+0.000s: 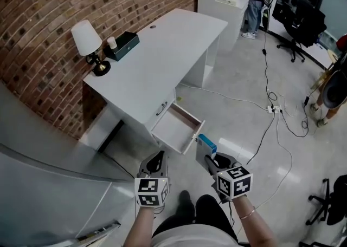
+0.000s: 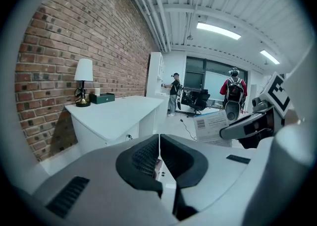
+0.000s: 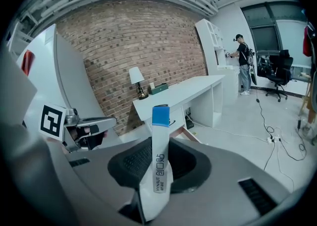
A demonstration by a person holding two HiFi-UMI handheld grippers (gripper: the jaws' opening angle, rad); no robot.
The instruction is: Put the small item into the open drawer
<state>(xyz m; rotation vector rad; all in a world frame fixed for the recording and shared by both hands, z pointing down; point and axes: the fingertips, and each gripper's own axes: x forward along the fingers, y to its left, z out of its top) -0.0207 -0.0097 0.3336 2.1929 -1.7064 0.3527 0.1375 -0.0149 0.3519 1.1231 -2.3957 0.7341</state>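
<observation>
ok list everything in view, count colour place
desk: 1, white, centre left
drawer: 1, white, open, desk front
lamp: 1, white shade, desk end
case: 1, dark green, beside lamp
chair: at least 1, black, far right
cables: several, black and white, floor
people: 2, one at far shelf, one in red
box: 1, white with blue end, in right gripper
left gripper: 1, grey, shut, empty
right gripper: 1, grey, shut on box

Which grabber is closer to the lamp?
Left. The left gripper sits on the lamp's side of the open drawer; the right gripper, gripping a box, is farther off.
</observation>
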